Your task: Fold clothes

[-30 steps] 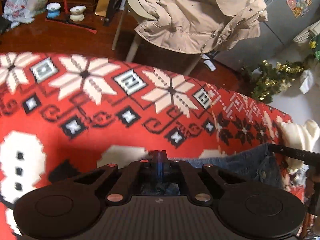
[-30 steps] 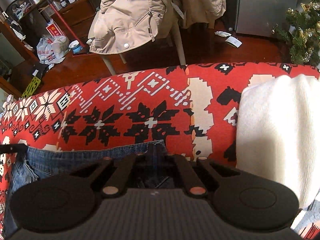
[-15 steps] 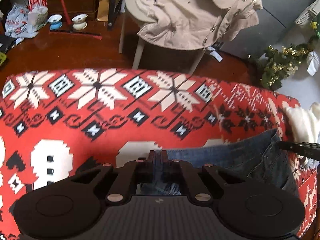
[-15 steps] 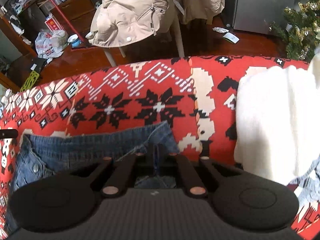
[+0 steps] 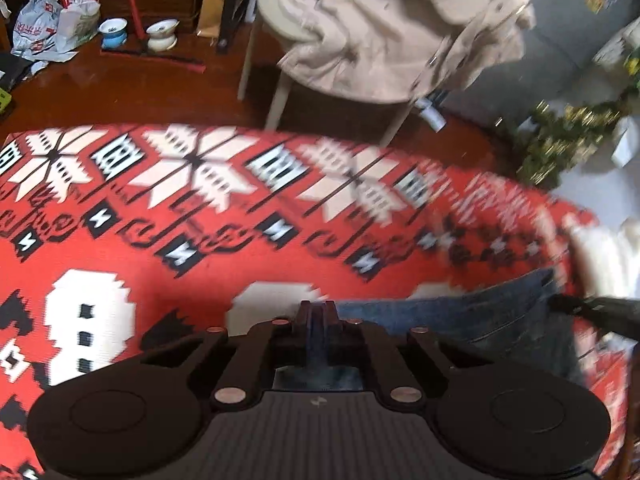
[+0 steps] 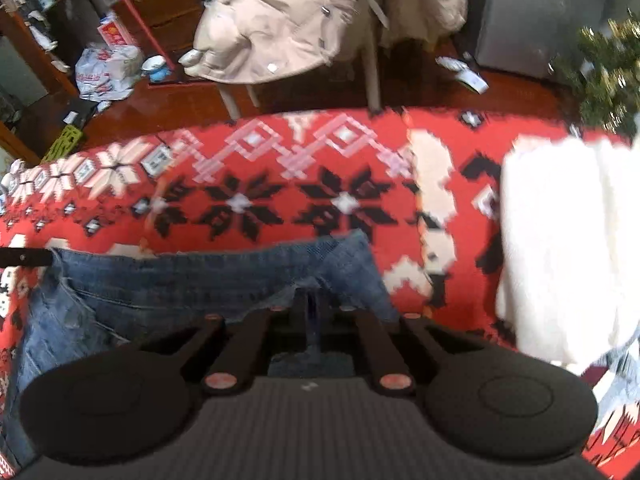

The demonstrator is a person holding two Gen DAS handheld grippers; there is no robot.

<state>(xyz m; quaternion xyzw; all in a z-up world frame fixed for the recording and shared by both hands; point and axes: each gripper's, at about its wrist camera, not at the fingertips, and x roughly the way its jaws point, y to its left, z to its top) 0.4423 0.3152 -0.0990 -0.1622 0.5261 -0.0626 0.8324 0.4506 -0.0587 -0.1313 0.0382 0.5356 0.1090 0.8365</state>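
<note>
A pair of blue jeans (image 6: pixel 180 284) lies on a red patterned blanket (image 6: pixel 280 184). My right gripper (image 6: pixel 311 300) is shut on one corner of the jeans' edge. My left gripper (image 5: pixel 318 310) is shut on the other corner of the jeans (image 5: pixel 480 316). The left gripper's tip also shows at the left edge of the right wrist view (image 6: pixel 24 258), and the right gripper's tip at the right edge of the left wrist view (image 5: pixel 592 308). The cloth edge is stretched between the two grippers.
A folded white garment (image 6: pixel 560 248) lies on the blanket right of the jeans. Beyond the blanket's far edge stands a chair draped with a beige coat (image 5: pixel 400 32), a small Christmas tree (image 6: pixel 608 72) and clutter on a wooden floor (image 5: pixel 120 84).
Both grippers have moved away from the blanket's far edge with the jeans. More of the jeans shows in the right wrist view, and more blanket shows beyond them.
</note>
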